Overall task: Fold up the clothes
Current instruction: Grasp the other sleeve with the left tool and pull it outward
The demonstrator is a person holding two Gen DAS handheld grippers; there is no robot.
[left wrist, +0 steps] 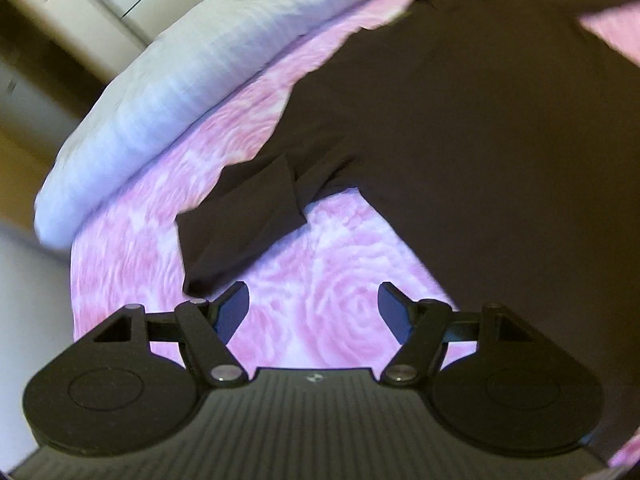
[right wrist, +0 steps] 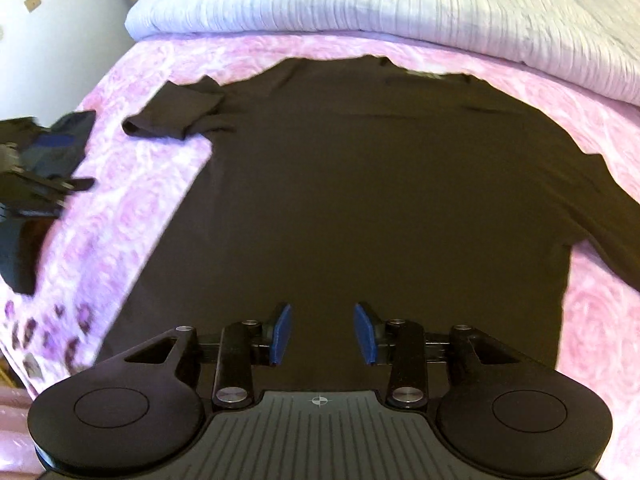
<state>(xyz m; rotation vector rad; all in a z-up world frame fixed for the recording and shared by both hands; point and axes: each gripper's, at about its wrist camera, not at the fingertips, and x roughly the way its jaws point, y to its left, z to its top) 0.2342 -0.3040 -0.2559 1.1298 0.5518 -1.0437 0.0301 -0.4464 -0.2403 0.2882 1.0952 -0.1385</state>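
Lying flat on the pink bed [right wrist: 152,200], the black shirt [right wrist: 360,200] spreads ahead of the right gripper [right wrist: 323,334], half-wide and empty. The left gripper [left wrist: 313,312], wide, is nearer the crumpled sleeve [left wrist: 244,216], just ahead-left.

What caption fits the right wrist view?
Open right hand-held gripper above a black T-shirt spread on a pink bedspread.

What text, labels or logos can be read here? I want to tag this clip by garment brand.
No text reads clearly.
Black T-shirt: a faint mark near the collar, too blurred to read.
Left gripper: a small round emblem on its body, no letters.
Right gripper: a small crosshair emblem on its body, no letters.
Pink rose blanket: pattern only, no words.
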